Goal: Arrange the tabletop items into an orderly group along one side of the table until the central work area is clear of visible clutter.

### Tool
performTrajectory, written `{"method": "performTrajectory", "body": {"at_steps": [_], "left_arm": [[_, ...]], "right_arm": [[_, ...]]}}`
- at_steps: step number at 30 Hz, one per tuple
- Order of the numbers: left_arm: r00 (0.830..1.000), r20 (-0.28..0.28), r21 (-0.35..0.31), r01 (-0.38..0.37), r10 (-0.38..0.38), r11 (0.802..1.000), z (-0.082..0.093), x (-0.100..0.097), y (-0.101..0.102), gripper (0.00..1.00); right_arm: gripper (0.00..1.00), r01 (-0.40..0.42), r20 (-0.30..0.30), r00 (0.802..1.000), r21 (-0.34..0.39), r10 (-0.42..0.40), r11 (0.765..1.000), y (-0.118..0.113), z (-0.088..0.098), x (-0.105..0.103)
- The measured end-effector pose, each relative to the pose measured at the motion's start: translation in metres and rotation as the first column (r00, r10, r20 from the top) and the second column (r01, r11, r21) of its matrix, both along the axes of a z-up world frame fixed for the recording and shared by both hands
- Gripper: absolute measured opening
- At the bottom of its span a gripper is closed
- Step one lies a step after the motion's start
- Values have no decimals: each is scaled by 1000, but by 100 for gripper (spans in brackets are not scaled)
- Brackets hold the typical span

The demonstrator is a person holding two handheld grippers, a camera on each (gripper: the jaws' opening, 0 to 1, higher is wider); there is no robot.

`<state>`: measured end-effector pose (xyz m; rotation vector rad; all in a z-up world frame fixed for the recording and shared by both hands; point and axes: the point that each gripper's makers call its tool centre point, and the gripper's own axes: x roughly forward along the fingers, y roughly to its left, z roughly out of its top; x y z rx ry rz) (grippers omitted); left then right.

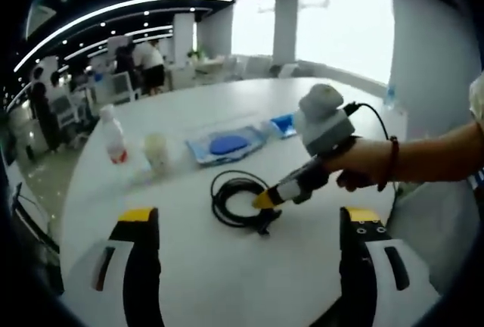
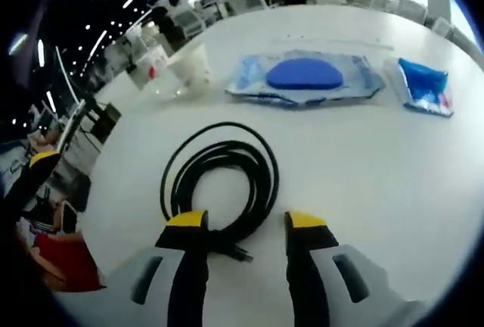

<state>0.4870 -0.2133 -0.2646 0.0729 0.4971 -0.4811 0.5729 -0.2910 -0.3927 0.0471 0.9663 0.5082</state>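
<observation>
Cable: the black coiled cable (image 2: 223, 183) lies flat on the white round table (image 2: 378, 191), in the central area; its near loop and plug end sit between the jaws.
Right gripper (image 2: 248, 225): released, yellow-tipped jaws spread on both sides of the coil's near edge, nothing clamped yet.
Left gripper (image 1: 249, 217): released, held back from the coil, grasping nothing.
Nearer tongs: the right one, seen at the cable in the left gripper view (image 1: 266, 200).
Containers: a clear plastic pouch (image 2: 302, 77) holds a blue oval pad; a smaller blue packet (image 2: 423, 86) lies beside it.
Far side: a translucent plastic cup (image 2: 189, 62), contents unclear, and a clear bottle with red label (image 1: 113, 138), together.
</observation>
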Motion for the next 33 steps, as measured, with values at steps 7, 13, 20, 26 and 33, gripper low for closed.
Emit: {"method": "performTrajectory", "body": {"at_steps": [7,13,20,26,33], "left_arm": [[1000,4,-51,-4,4,999,-2,-9,-2,96],[1000,17,-71,-13,14,997,3,-5,-3,92],[1000,13,-38,-25,25,999,-1,-6,2,91],[1000,2,-43,-18,18,999,-2,-4,-2,90],[1000,-1,-63,6,-6,998,-1,-5,-9,89]], "right_arm": [[23,45,-19,999,-61,-46,997,-4,-3,4],[17,55,-18,998,-109,-57,992,-5,-5,6],[7,94,-33,995,-96,-97,991,-6,-5,10],[5,116,-29,993,-33,-117,993,-5,7,13],[4,130,-13,992,38,-129,991,-9,30,18]]}}
